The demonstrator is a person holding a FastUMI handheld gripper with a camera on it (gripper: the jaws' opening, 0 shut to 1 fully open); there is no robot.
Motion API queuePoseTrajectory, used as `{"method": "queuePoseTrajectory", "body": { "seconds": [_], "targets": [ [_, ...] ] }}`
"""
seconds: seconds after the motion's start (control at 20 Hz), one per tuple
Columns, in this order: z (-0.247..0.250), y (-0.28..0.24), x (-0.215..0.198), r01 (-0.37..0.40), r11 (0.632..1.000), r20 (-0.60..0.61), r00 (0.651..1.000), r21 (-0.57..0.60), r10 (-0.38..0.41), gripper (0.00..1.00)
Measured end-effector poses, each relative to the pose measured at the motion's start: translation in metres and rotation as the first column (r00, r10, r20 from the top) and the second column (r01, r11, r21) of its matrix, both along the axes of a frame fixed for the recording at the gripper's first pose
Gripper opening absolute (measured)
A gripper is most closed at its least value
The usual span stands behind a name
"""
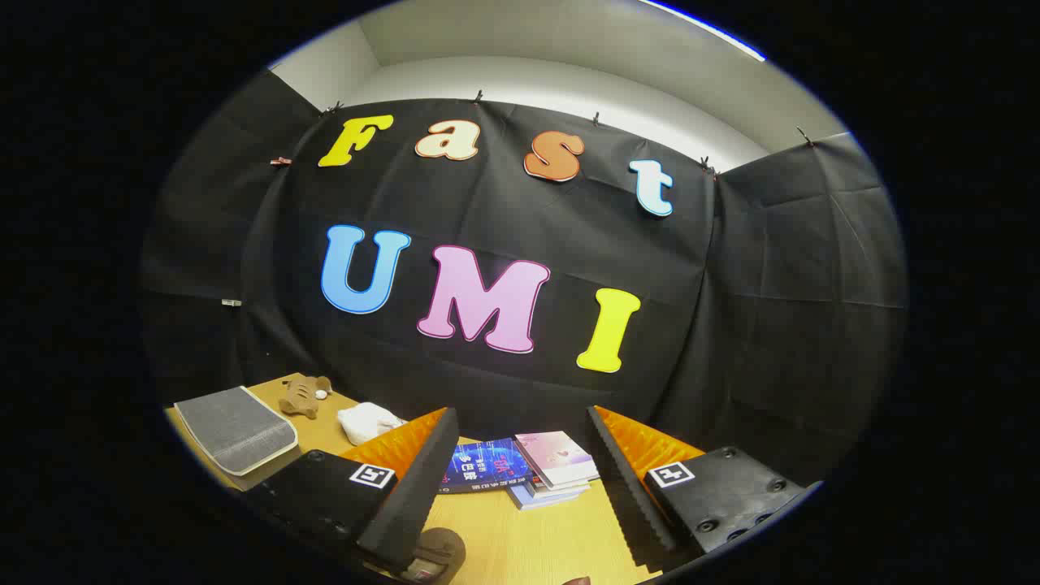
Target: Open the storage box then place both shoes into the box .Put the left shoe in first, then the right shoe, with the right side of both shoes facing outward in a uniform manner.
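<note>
**Tool held open above the counter, books ahead**

The tool [520, 479] stands with its fingers spread wide, gripping nothing. Between them, on the wooden counter [544, 544], lies a stack of books [532, 471]. Lower centre, a brown shoe [439, 552] pokes in by the left finger. Toward the lower left sit a grey pad [236, 429], a brown plush toy [305, 396] and a white cloth [367, 421]
</note>
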State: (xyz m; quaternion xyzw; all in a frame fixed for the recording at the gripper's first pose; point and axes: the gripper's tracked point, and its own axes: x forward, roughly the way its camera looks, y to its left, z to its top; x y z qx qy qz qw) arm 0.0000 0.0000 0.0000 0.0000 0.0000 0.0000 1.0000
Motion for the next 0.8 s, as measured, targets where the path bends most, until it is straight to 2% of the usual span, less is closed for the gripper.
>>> {"method": "queuePoseTrajectory", "body": {
  "seconds": [0.8],
  "targets": [
    [-0.0066, 0.0020, -0.0028, -0.013, 1.000, -0.029, 0.999, 0.000, 0.013, 0.97]
  ]
}}
